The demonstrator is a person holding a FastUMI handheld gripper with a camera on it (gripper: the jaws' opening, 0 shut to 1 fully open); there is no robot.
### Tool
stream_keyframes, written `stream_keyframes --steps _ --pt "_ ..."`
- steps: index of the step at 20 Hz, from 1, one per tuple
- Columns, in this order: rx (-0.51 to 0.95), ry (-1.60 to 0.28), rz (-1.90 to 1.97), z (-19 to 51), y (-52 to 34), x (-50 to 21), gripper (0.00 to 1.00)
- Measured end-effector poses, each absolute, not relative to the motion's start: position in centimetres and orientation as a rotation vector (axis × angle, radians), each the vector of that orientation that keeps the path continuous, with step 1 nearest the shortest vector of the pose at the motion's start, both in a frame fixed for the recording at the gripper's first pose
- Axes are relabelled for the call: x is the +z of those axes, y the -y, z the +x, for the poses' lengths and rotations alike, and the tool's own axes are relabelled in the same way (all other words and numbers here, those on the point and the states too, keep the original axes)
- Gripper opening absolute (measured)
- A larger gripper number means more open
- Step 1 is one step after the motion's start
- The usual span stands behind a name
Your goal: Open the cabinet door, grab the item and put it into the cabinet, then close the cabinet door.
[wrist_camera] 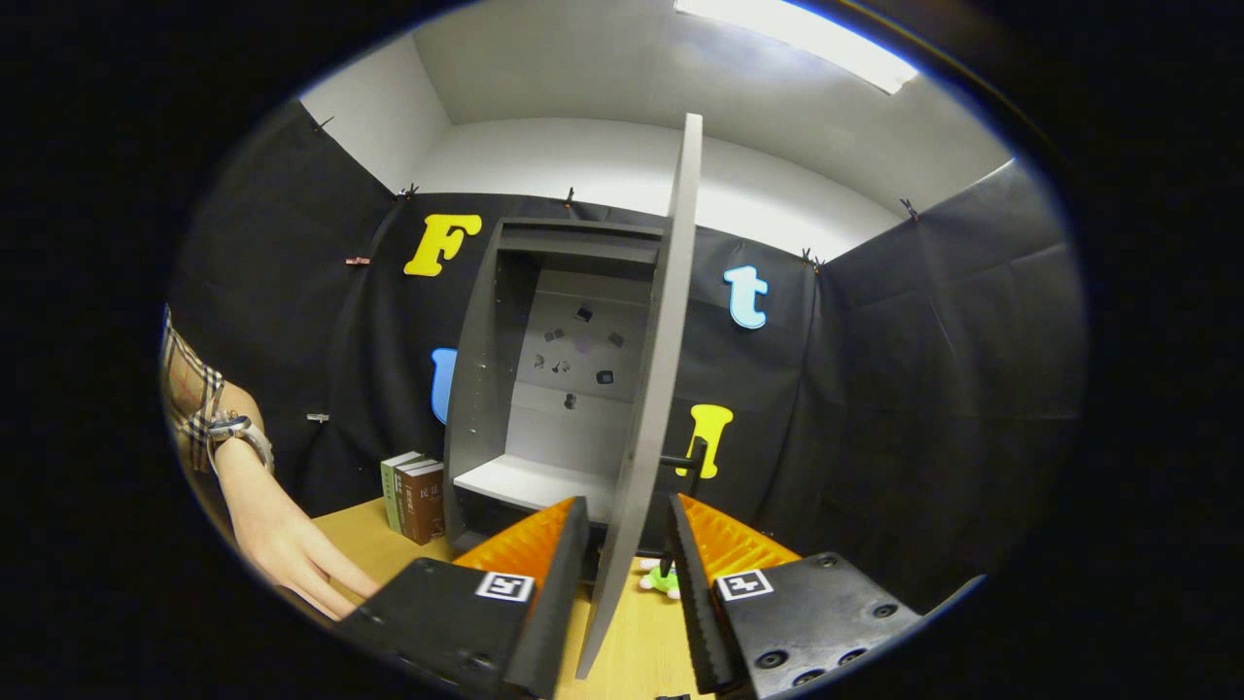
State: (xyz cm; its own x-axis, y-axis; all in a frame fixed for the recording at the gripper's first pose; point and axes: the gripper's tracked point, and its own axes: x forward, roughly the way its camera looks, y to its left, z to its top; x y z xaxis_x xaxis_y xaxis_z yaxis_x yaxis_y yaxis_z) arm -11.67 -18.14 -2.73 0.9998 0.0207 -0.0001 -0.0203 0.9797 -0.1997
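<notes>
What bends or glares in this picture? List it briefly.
Gripper view: fisheye curves the open cabinet door and cabinet edges; the ceiling light is blown out; the cabinet's lower part sits in shadow; the hand is stretched near the rim. The gripper is open, its fingers astride the door's edge, sharp.

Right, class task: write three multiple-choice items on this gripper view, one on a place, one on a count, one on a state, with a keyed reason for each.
1. Where do the books stand?
A. On the table, left of the cabinet
B. On the cabinet shelf
C. Between the fingers

2. How many books stand there?
A. one
B. three
C. six

3. How is the cabinet door?
A. shut
B. swung open
C. taken off

Key:
1 A: the books stand on the table against the cabinet side.
2 B: three spines show.
3 B: the door stands edge-on between the fingers of the open gripper, and the shelf shows.
</notes>
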Motion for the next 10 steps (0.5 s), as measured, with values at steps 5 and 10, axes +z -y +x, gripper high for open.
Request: stream_keyframes --steps 5,10 --pt "-0.014 -0.17 -0.137 -11.6 11.9 -10.7 0.66" --pt "-0.021 -0.298 -0.021 -11.2 6.2 -17.8 0.81"
